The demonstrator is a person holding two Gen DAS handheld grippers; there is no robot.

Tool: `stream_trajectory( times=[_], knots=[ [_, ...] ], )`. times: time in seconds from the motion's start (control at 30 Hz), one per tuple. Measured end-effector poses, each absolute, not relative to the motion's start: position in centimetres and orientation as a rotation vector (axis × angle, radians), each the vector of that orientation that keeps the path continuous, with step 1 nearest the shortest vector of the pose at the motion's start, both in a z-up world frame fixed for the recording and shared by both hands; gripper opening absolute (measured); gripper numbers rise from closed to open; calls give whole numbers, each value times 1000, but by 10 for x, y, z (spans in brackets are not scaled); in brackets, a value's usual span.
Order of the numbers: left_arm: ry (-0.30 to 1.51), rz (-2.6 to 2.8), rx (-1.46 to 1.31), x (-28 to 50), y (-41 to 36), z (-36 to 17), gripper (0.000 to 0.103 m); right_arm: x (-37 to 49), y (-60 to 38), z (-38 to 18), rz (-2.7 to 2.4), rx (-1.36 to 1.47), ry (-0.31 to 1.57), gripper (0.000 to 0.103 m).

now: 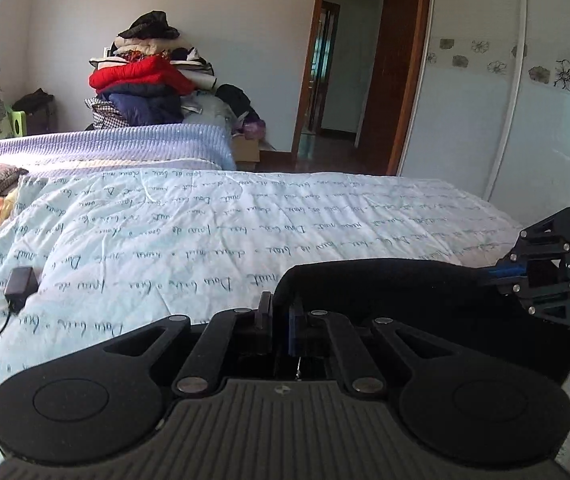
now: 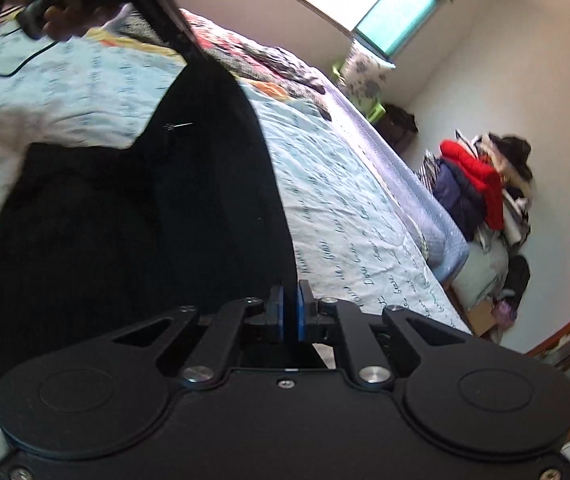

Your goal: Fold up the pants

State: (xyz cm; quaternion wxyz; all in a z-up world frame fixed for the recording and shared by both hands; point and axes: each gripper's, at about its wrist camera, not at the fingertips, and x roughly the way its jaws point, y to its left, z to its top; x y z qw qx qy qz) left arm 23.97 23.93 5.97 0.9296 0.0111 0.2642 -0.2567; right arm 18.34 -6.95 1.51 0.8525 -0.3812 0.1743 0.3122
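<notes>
Soft daylight is coming in through the window, which is blowing out to white glare in the right wrist view. The room is looking evenly bright, with faint shadows. Both views are bending strongly toward their dark corners. The right wrist view is smearing with motion blur along its left edge; the left wrist view is staying sharp.

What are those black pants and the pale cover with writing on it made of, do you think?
The black pants look like a soft matte knit: faint fine ribbing shows and there is no shine. The bed cover looks like thin quilted cotton or a cotton blend: it is creased, puckered along stitch lines and printed with script. The exact fibre cannot be told.
</notes>
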Motion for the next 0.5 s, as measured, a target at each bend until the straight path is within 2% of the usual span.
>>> stream_trajectory(
  times=[0.2, 0.5],
  knots=[
    [599, -504, -26, 168, 251, 23, 8, 128, -65, -17, 719, -789, 428, 7],
    [664, -446, -28, 124, 257, -18, 9, 80, -49, -46, 762, -837, 467, 7]
  ],
)
